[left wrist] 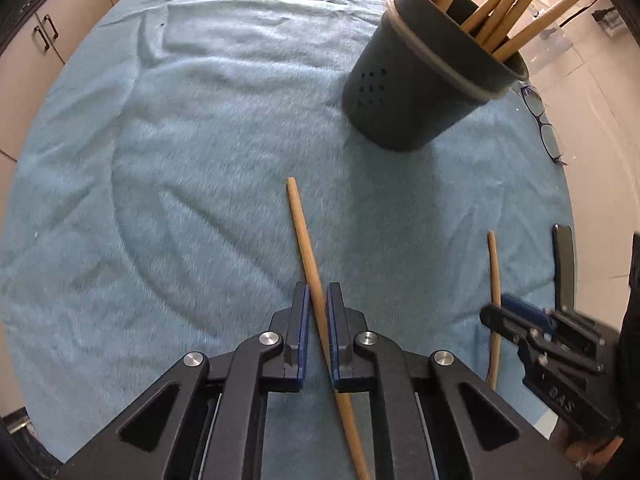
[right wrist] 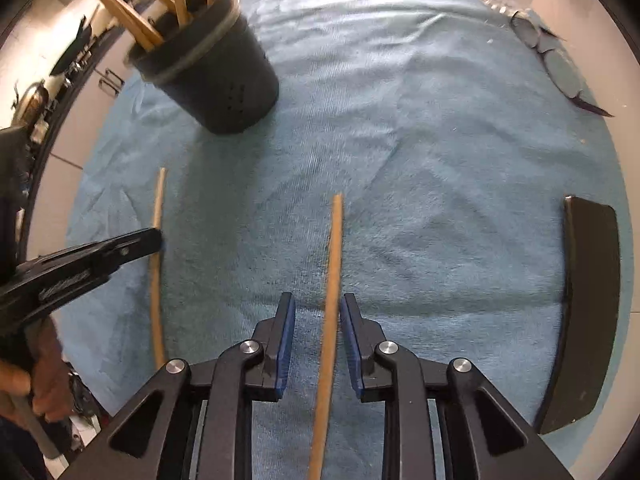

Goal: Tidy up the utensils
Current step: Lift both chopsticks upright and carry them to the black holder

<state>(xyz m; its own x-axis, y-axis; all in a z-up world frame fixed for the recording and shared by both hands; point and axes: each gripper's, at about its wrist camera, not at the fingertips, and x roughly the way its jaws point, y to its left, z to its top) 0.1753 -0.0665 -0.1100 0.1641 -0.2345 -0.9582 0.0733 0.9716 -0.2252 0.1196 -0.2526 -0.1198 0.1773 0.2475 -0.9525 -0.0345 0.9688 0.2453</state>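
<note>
Left gripper [left wrist: 319, 332] is clamped on one chopstick [left wrist: 308, 256]; right gripper [right wrist: 318, 344] stands apart around another chopstick [right wrist: 331, 300], which could roll away if nudged.

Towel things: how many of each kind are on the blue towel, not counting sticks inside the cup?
Loose chopsticks: 2
Dark utensil holder: 1
Eyeglasses: 1
Black curved object: 1
Total: 5

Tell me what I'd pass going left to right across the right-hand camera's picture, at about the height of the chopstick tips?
Left gripper → chopstick lying on the blue towel → second chopstick running between the right gripper's open fingers → curved black object near the right edge.
</note>
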